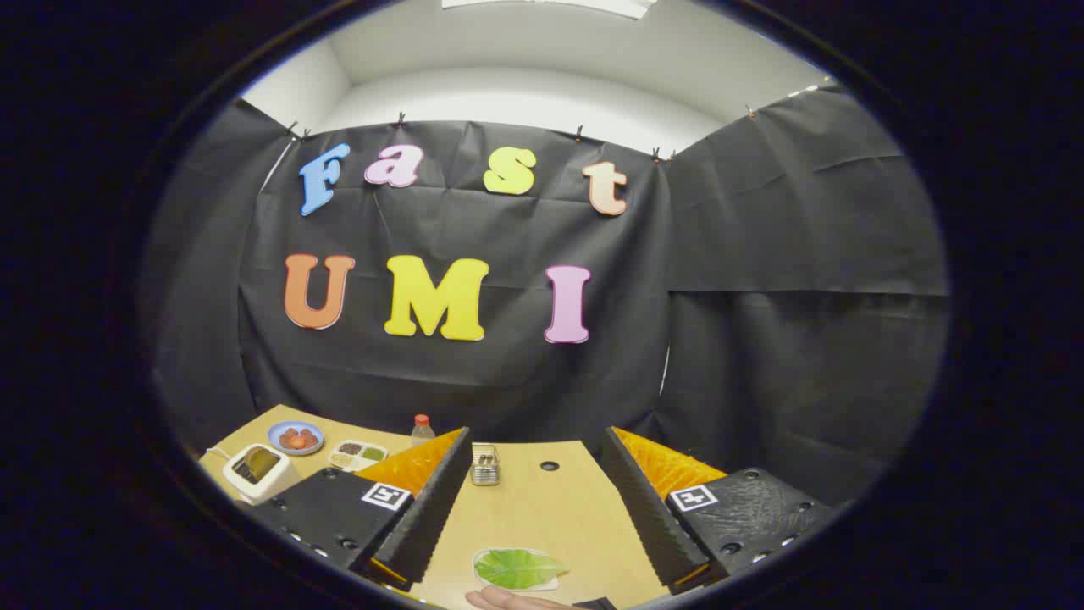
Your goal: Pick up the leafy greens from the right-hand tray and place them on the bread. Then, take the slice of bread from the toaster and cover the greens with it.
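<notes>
Tongs (542, 508) agape, leafy greens (518, 568) between

text: none readable | tongs (542, 508): square coded markers, apart

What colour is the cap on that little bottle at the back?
Red-orange cap, seen in the gripper view, beyond the open gripper.

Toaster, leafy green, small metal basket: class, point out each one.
Toaster (258, 473), gripper view, front face.
Leafy green (517, 568), gripper view, leaf middle, between the open hand-held gripper (542, 563) fingers.
Small metal basket (485, 466), gripper view, side wall.
</notes>
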`<state>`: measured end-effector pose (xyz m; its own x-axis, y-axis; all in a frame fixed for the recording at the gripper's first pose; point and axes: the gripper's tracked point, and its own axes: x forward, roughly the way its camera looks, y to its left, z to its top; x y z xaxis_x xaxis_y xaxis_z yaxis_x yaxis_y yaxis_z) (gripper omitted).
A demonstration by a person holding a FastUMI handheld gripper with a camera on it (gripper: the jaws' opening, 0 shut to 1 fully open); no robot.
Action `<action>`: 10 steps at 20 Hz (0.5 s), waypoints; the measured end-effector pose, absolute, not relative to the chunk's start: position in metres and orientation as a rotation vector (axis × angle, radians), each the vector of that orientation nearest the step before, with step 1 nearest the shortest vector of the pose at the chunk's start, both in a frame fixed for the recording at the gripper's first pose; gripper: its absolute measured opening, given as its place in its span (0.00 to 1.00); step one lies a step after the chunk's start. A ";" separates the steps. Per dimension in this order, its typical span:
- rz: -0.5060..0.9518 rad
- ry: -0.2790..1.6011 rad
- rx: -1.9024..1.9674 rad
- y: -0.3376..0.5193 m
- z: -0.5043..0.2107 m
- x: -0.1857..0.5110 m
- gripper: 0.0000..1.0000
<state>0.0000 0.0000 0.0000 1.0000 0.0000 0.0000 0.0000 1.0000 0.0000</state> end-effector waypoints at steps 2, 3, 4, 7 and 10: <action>-0.003 0.008 0.001 -0.012 -0.004 0.007 0.95; -0.004 0.014 -0.001 -0.017 -0.008 0.009 0.95; -0.001 0.024 -0.001 -0.021 -0.013 0.011 0.95; 0.006 0.044 -0.017 -0.029 -0.022 0.017 0.95; 0.025 0.058 -0.041 -0.033 -0.029 0.022 0.95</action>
<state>0.0223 -0.0329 -0.0294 0.9980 0.0237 -0.0586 -0.0260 0.9989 -0.0400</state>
